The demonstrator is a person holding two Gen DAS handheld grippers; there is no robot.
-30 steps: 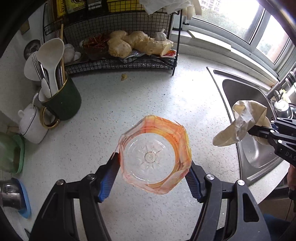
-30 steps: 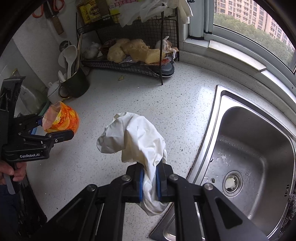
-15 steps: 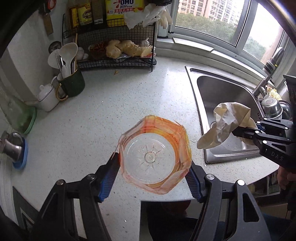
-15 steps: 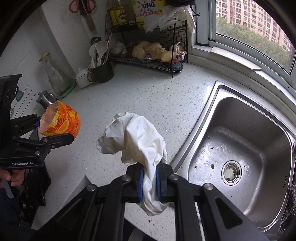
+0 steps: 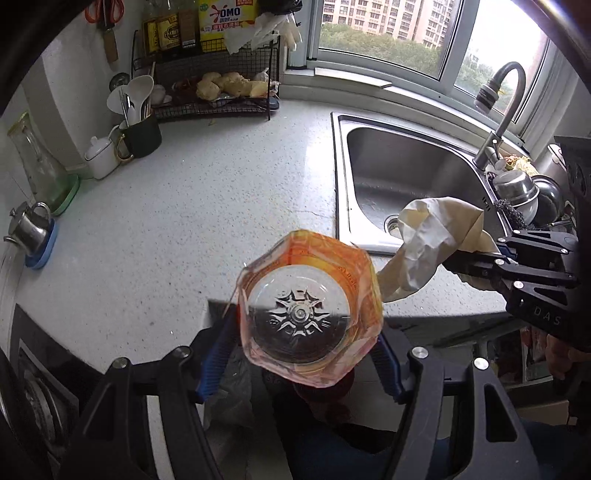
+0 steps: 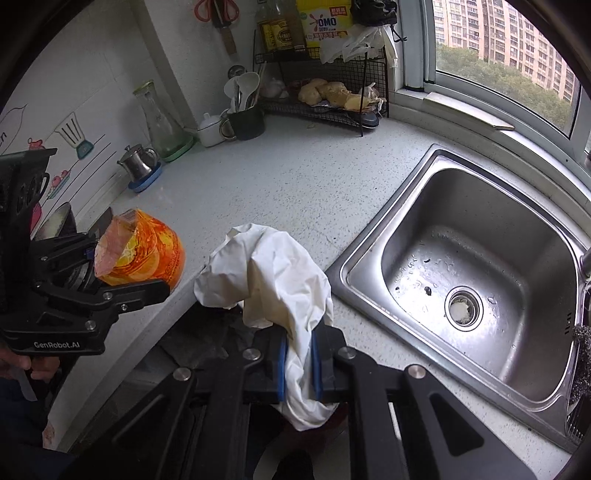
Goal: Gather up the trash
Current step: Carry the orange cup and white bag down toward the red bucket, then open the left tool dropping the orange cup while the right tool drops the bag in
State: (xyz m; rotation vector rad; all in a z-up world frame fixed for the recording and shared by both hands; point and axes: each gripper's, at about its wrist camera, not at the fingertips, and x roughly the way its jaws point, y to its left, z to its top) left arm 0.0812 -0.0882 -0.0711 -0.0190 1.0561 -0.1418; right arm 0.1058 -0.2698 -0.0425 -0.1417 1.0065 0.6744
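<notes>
With both pieces lifted off the table beside the sink, pickup looks done — binning remains. Left hand-held gripper clamps the orange bottle; right hand-held gripper pinches the white wrapper.

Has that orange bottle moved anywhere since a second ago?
Yes. The orange bottle, held in the left gripper, has pulled back from the wire rack, past the counter's front edge.

Speckled counter, sink, daylit window

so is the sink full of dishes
No, the sink basin is bare apart from a few specks near its drain.
</notes>
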